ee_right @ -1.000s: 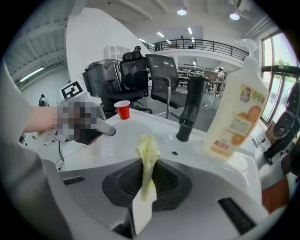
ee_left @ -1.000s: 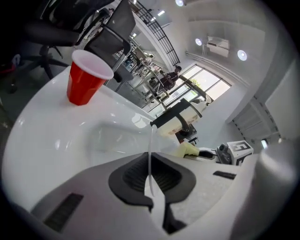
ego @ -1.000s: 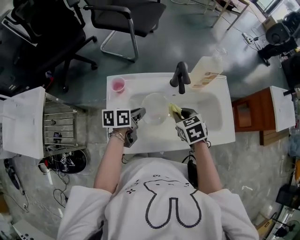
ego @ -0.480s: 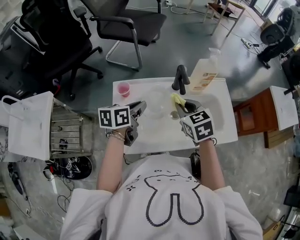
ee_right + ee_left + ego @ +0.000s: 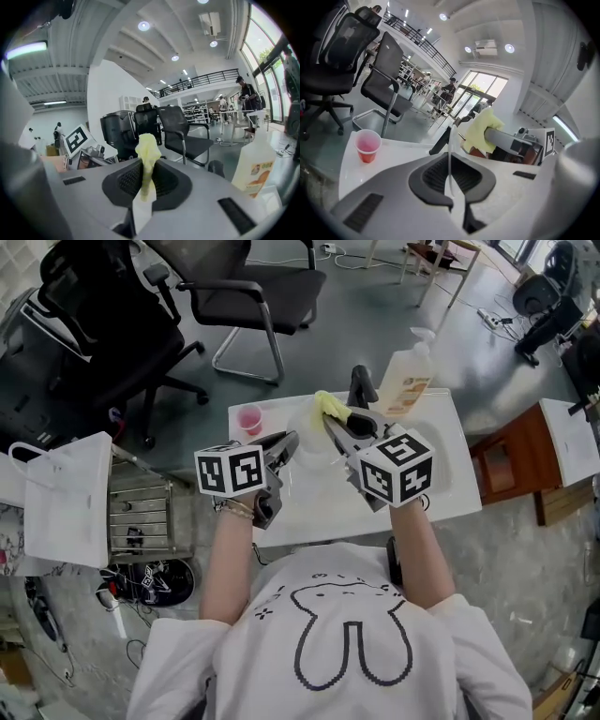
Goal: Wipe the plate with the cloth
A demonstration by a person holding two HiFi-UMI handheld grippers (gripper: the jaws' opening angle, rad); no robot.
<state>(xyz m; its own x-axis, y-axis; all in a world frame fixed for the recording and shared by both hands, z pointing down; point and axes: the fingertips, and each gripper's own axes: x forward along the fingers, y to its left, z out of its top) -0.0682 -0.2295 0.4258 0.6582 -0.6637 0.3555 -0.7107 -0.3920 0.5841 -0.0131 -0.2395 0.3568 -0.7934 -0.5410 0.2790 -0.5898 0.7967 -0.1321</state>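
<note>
My left gripper (image 5: pixel 288 441) is shut on the rim of a clear plate (image 5: pixel 310 444), held up above the white sink (image 5: pixel 441 486). In the left gripper view the plate (image 5: pixel 450 149) shows edge-on as a thin pale line between the closed jaws of the left gripper (image 5: pixel 451 164). To its right, my right gripper (image 5: pixel 331 419) is shut on a yellow cloth (image 5: pixel 328 406), raised close to the faucet (image 5: pixel 360 382). The cloth (image 5: pixel 146 161) sticks up out of the right gripper (image 5: pixel 146 177). From the left gripper view the cloth (image 5: pixel 482 131) hangs just right of the plate, apart from it.
A pink cup (image 5: pixel 248 418) stands at the sink top's back left and a soap bottle (image 5: pixel 409 379) at the back right. Office chairs (image 5: pixel 253 292) stand beyond. A white bag (image 5: pixel 64 498) and wire rack (image 5: pixel 141 512) sit left, a wooden cabinet (image 5: pixel 502 465) right.
Both grippers have risen out of the sink basin, the left with the plate, the right with the cloth. The right gripper has also swung toward the faucet.
</note>
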